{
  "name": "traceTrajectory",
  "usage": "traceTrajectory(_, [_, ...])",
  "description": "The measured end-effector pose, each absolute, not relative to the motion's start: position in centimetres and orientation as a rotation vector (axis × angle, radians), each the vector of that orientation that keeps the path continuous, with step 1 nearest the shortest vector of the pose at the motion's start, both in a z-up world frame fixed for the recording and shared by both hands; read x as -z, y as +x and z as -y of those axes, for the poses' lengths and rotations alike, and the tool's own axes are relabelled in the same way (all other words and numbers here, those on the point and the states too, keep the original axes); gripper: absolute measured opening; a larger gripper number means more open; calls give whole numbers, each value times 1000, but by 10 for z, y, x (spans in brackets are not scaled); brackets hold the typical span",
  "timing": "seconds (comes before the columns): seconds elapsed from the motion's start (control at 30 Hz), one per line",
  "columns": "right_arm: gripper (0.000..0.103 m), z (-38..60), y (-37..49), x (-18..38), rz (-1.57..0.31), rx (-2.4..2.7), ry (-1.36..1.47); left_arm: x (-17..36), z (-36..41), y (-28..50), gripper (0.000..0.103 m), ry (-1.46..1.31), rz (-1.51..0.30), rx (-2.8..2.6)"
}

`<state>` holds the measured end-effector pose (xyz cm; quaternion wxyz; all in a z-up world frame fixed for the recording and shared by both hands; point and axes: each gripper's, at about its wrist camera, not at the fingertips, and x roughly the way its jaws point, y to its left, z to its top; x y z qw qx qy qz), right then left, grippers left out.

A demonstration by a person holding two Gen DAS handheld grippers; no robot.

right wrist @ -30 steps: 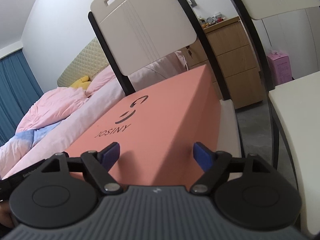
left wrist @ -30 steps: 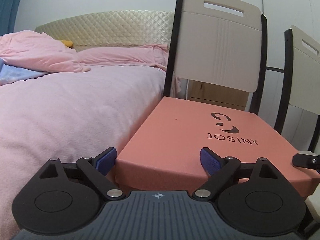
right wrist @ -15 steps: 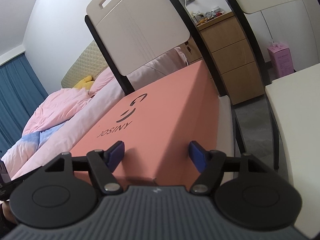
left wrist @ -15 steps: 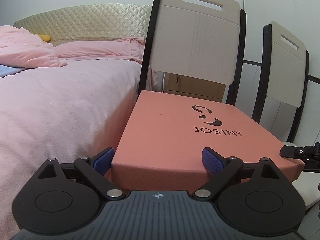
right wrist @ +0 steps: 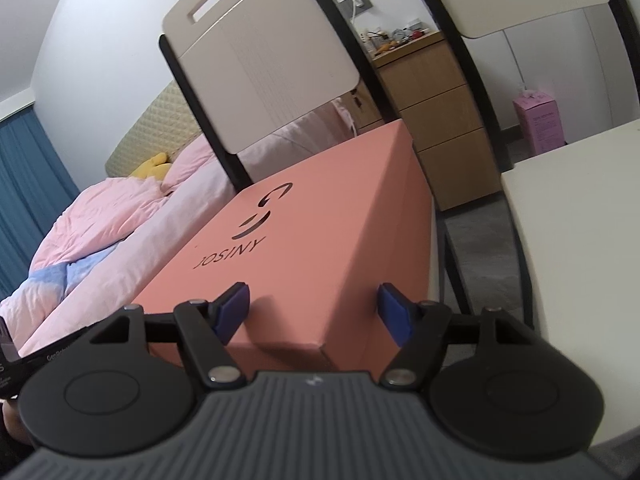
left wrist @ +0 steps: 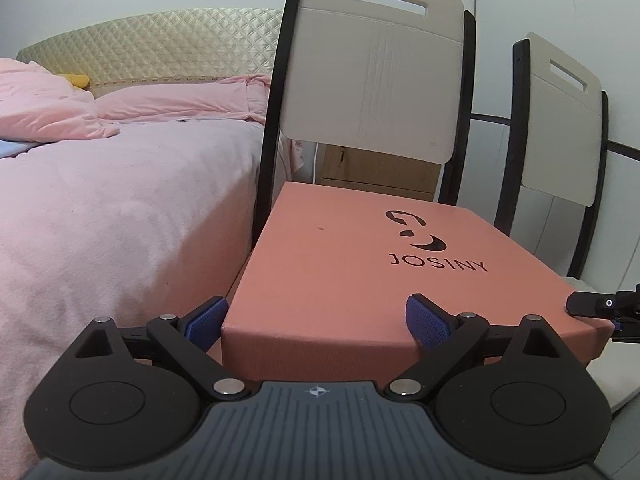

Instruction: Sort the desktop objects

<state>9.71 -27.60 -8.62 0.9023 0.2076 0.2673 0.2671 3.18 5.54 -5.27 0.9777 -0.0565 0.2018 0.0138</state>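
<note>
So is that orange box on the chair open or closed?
Closed. The orange box has its printed lid sitting flat, with no gap at the edges, and it rests level on the chair. Its contents cannot be seen.

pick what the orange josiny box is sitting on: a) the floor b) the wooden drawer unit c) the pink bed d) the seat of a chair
d: the orange JOSINY box lies flat on the seat of the chair, right in front of its backrest, with the pink bed beside it on the left and the wooden drawer unit further behind.
</note>
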Motion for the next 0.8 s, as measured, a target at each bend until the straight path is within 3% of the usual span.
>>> traceTrajectory(0.37, [70,271,122,87,-538,-495,421,54,-45,57,98,-82,-400,-81])
traceTrajectory(0.47, [64,270,123,84,-511,-490,384,54,-47,59,98,-85,-393,-72])
traceTrajectory(0.8, [61,261,99,60,-385,-440,260,37,-44,28,98,-56,-349,-36])
